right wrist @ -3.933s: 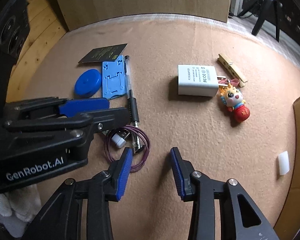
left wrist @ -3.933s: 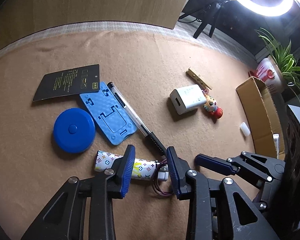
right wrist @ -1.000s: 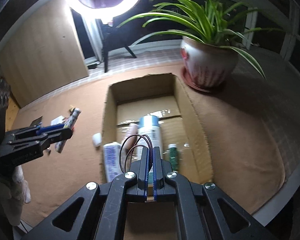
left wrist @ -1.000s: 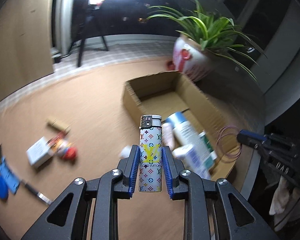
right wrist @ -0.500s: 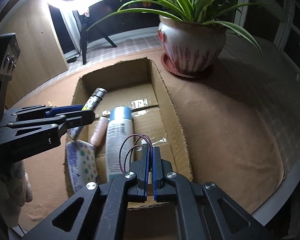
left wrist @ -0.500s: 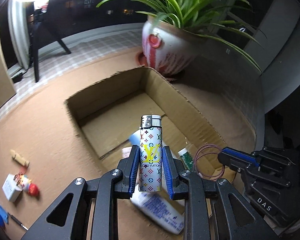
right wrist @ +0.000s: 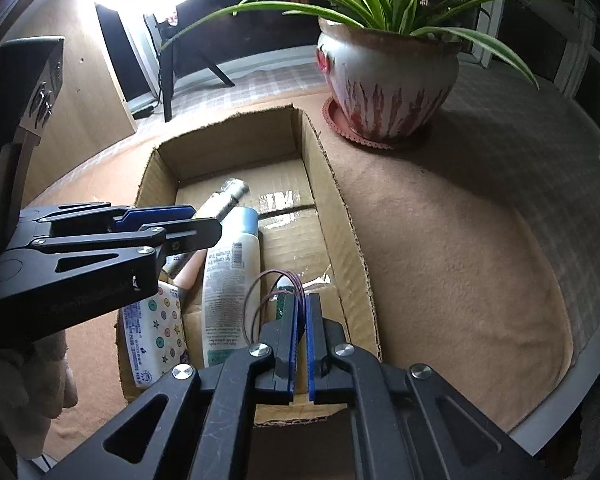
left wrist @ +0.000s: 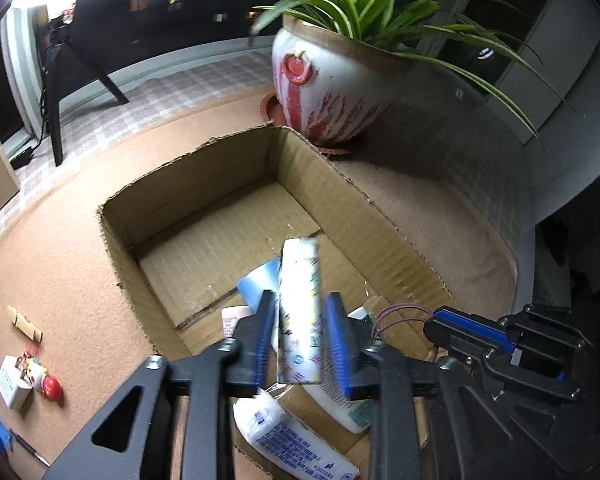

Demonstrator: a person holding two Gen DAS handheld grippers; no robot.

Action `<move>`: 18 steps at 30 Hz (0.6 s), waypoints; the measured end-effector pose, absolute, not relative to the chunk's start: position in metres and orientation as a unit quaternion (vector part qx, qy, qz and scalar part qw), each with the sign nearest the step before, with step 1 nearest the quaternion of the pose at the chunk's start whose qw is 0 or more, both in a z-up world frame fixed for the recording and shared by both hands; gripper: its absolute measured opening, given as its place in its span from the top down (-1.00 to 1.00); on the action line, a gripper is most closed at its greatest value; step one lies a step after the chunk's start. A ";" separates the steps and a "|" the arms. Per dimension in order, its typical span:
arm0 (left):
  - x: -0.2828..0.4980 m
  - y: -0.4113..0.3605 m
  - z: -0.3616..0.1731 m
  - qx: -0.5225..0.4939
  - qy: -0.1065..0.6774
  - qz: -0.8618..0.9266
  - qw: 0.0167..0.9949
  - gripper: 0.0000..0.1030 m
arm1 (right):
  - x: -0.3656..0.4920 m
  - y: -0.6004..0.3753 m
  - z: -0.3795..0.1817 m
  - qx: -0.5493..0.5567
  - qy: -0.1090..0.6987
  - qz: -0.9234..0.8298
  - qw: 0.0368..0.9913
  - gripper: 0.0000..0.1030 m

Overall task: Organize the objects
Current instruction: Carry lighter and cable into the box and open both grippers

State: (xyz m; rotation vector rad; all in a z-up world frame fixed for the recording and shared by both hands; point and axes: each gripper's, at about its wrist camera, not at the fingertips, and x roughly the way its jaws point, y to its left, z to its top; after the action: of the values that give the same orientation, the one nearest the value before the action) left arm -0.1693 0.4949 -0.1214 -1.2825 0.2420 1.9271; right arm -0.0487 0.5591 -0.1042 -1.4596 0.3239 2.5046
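Left wrist view: the left gripper (left wrist: 302, 336) hangs over the near end of the cardboard box (left wrist: 204, 168), and its jaws are opening. The patterned lighter (left wrist: 300, 312) stands between the 2 blue pads, blurred, with a gap showing on each side, so the pads no longer press it. Its metal cap points toward 12 o'clock, over the box floor. Under the claw lie a white bottle with a blue cap (left wrist: 260, 280) and a tissue pack (left wrist: 296, 440) at 6 o'clock.

At 3 o'clock the right gripper (left wrist: 436, 326) reaches in over the box's right wall, with loops of the purple cable (left wrist: 400, 314) sticking out of its tip.

Right wrist view: the right gripper (right wrist: 301, 340) has its 2 pads almost pressed together, only a thin slit between them, pinching the purple cable (right wrist: 272, 284), whose loops rise toward 11 o'clock above the box (right wrist: 340, 208). The left gripper (right wrist: 204, 226) comes in from 9 o'clock, and the lighter (right wrist: 224, 196) juts past its tip toward 1 o'clock. A potted spider plant (right wrist: 384, 80) stands beyond the box at 1 o'clock on the brown felt mat (right wrist: 460, 248).
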 end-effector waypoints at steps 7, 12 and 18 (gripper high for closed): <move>-0.173 0.473 -0.105 -0.489 0.075 0.778 0.388 0.00 | -0.045 0.558 -0.099 -0.489 0.114 0.857 0.112 0.26; -0.172 0.450 -0.095 -0.482 0.060 0.786 0.382 0.00 | -0.043 0.557 -0.097 -0.486 0.122 0.858 0.111 0.26; -0.167 0.412 -0.082 -0.471 0.050 0.800 0.368 0.00 | -0.045 0.543 -0.091 -0.480 0.119 0.864 0.097 0.25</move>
State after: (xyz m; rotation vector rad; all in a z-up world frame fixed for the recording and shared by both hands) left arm -0.1670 0.4116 -0.0819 -1.2107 0.1293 2.0553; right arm -0.0450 0.5430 -0.0907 -1.4201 0.3521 2.5589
